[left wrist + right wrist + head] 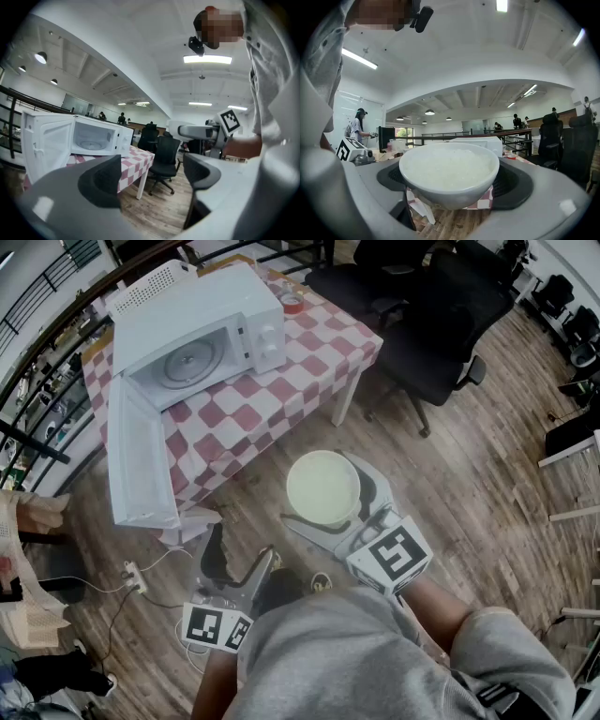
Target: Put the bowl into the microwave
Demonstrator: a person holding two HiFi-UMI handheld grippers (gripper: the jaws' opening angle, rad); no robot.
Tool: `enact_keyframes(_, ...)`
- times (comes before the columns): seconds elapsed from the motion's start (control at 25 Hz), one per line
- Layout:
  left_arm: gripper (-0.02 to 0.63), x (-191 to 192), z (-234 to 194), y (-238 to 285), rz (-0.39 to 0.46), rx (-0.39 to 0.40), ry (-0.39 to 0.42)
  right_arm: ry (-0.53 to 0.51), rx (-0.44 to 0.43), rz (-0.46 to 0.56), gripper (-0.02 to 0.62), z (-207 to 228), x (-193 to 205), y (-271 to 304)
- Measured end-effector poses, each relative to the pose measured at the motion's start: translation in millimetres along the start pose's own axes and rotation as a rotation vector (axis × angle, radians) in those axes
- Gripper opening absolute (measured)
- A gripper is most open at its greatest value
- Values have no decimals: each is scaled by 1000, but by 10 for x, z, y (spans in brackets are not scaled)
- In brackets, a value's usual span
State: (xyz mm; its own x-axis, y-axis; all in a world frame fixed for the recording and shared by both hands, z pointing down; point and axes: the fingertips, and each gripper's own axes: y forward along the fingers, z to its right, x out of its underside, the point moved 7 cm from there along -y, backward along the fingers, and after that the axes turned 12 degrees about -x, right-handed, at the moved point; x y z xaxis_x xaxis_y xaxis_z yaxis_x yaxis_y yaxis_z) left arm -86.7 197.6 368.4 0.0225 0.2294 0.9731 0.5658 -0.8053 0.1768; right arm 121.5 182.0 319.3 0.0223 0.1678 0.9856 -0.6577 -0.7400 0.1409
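A white bowl [323,487] [447,173] hangs above the wooden floor, in front of the table. My right gripper [324,493] [448,182] is shut on it, one jaw on each side of its wall. The white microwave [202,329] [96,138] stands on the red-and-white checkered table [314,348], its door [139,460] swung wide open toward me and the glass turntable showing inside. My left gripper [236,561] [150,177] is low at the left, near my body, open with nothing between its jaws.
A white basket [150,285] sits behind the microwave and a red tape roll [292,303] lies on the table's far side. Black office chairs [427,329] stand right of the table. A power strip [134,576] with cables lies on the floor at the left.
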Motion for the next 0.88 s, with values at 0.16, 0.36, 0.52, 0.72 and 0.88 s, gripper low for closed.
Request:
enact_keyframes(0.16,416,26,12,-168,3,9,10,-14,0,14,523,-195,-51,-65)
enact_keyframes(0.36,414,-25,-108,-342,23,35,13,-15,32,2,522,-462,-82,-32)
enact_keyframes(0.52,413,-74,-224,-447,30,46,26,-13,45,5,522,-607,-110,5)
enact_keyframes(0.72,413,-102,-325,-578,41,32,32,-9,46,-5,522,-713,-90,55)
enact_keyframes(0.88,411,-123,-392,-683,54,22,22,-11,49,2,520,-804,-108,79)
